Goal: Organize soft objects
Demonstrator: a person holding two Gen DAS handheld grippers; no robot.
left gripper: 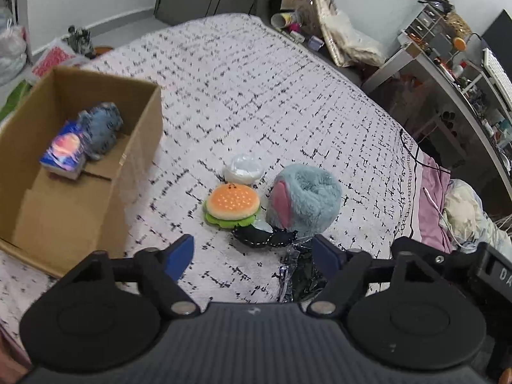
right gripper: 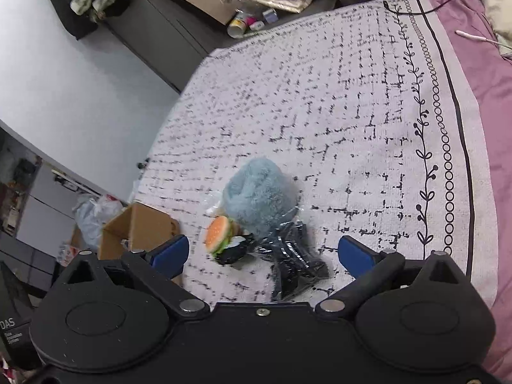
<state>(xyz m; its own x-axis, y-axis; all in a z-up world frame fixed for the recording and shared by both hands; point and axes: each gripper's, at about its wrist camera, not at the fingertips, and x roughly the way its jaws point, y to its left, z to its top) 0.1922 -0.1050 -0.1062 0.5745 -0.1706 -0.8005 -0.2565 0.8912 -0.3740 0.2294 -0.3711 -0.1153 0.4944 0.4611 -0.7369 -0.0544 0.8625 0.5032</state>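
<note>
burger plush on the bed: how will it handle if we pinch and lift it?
The burger plush looks stuffed, so it probably squashes under the pads rather than resisting. Likely light for its size. Its fabric looks matte, so slipping seems unlikely; flat-lying, it shouldn't roll.

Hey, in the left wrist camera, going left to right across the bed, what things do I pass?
Cardboard box with a colourful packet and a denim-blue soft item inside, then the burger plush, then the fluffy blue plush.

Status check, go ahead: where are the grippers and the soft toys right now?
Left gripper open, empty, above the burger plush. Right gripper open, empty, over the black wrapped bundle. Blue furry plush beside burger. Cardboard box part-filled; path clear.
</note>
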